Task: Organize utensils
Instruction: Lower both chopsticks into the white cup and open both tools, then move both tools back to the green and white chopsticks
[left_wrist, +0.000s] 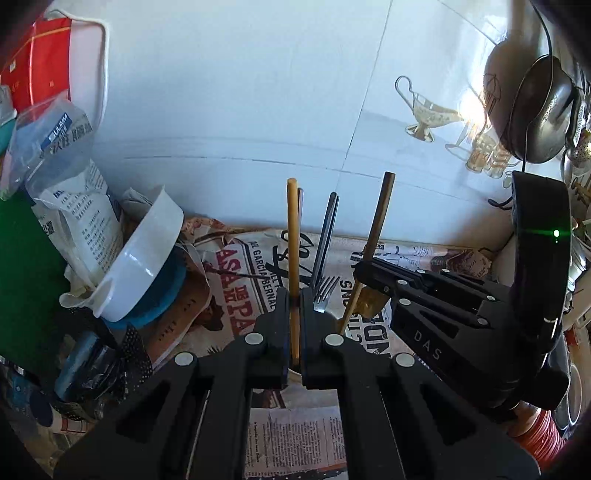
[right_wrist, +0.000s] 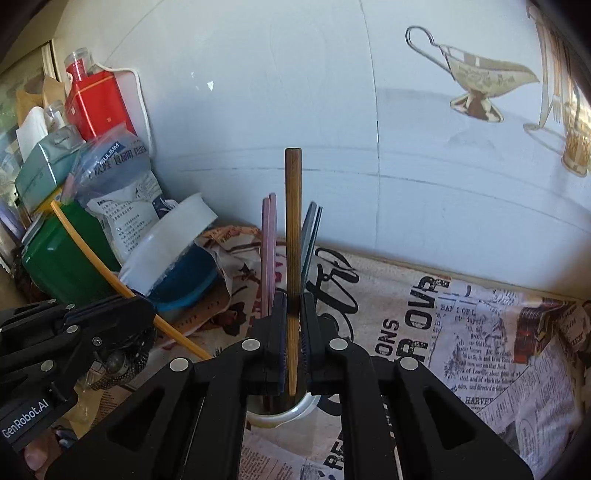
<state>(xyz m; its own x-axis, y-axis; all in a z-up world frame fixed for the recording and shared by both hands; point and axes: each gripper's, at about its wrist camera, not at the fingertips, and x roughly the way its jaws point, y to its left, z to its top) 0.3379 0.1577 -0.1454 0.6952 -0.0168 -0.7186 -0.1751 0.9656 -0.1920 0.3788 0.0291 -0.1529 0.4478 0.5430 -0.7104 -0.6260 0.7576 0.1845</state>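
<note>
My left gripper (left_wrist: 294, 295) is shut on a pale yellow chopstick (left_wrist: 293, 236) that stands nearly upright. In the right wrist view the same gripper (right_wrist: 147, 308) comes in from the left, and its yellow chopstick (right_wrist: 107, 269) slants down toward a white cup (right_wrist: 295, 410). My right gripper (right_wrist: 293, 299) is shut on a brown chopstick (right_wrist: 293, 221), whose lower end hangs over the cup's mouth. Pink chopsticks (right_wrist: 269, 254) and grey-blue handles (right_wrist: 311, 240) stand in the cup. In the left wrist view a fork (left_wrist: 325, 291) and dark handles (left_wrist: 329, 229) rise behind my fingers, and the right gripper (left_wrist: 360, 271) holds the brown chopstick (left_wrist: 375, 240).
A tilted white bowl on a blue one (left_wrist: 147, 258) leans against bags, a green tin (right_wrist: 62, 258) and a red tin (right_wrist: 96, 103) at the left. A dark ladle (left_wrist: 543, 110) hangs at the right. A newspaper-print cloth (right_wrist: 461, 332) covers the counter below the tiled wall.
</note>
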